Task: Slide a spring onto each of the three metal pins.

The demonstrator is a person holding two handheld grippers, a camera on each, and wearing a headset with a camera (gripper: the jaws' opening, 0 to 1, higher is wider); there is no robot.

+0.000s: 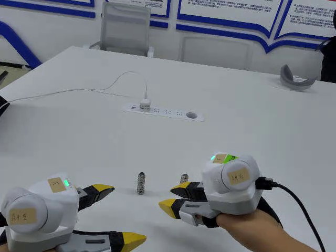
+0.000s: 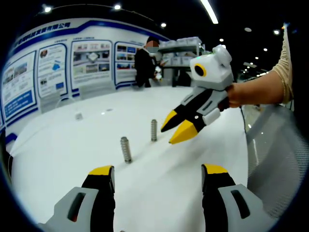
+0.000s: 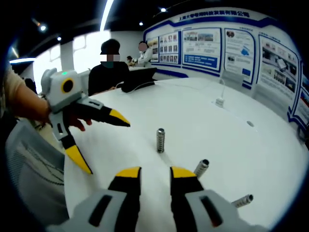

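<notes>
A short metal pin with a spring on it [image 1: 140, 182] stands upright on the white table [image 1: 79, 131], between my two grippers. A second sprung pin [image 1: 184, 178] peeks out just behind my right gripper [image 1: 174, 197], which is open with nothing between its jaws. My left gripper [image 1: 118, 214] is wide open at the lower left, also holding nothing. The left gripper view has both pins [image 2: 126, 149] [image 2: 153, 129] ahead and the right gripper [image 2: 176, 130] beside them. The right gripper view adds a third pin [image 3: 244, 199] at the lower right; whether it has a spring I cannot tell.
A white power strip [image 1: 163, 111] with a plug and a cable lies mid-table. A grey curved object [image 1: 296, 79] sits at the far right. A chair [image 1: 125, 23] stands behind the table. People [image 3: 112, 67] stand beyond the table's edge.
</notes>
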